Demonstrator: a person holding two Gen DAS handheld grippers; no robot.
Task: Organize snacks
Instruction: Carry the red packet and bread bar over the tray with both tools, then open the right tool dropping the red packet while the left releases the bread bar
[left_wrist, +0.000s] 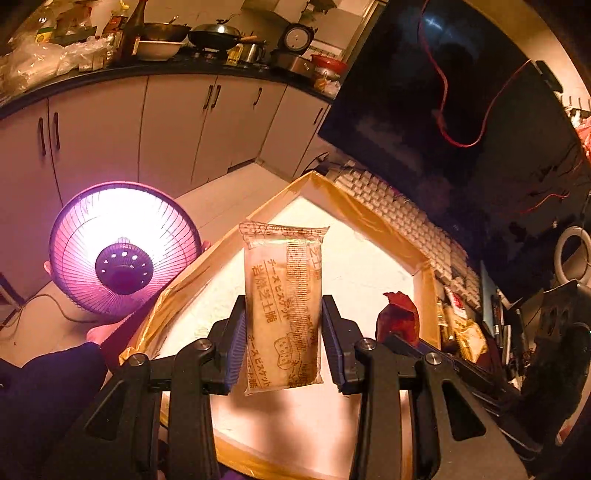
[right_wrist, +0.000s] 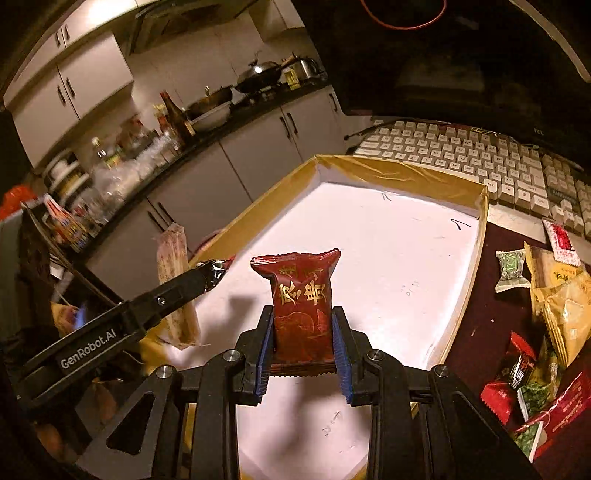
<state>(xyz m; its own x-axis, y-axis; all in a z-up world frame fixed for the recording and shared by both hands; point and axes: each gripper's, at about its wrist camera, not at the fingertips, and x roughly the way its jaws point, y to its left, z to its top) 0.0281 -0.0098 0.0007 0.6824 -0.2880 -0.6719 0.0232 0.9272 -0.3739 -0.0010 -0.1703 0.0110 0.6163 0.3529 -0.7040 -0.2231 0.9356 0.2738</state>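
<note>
Holding snacks over seemingly bare tray (right_wrist: 400, 170)

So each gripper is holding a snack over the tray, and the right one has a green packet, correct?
Not quite: the right gripper holds a red packet, as the right wrist view shows. The left gripper does hold a pale biscuit packet over the tray.

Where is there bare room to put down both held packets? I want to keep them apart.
The white floor of the tape-rimmed tray is bare from the keyboard side to the grippers. Right of the tray, the snack pile crowds the dark cloth.
</note>
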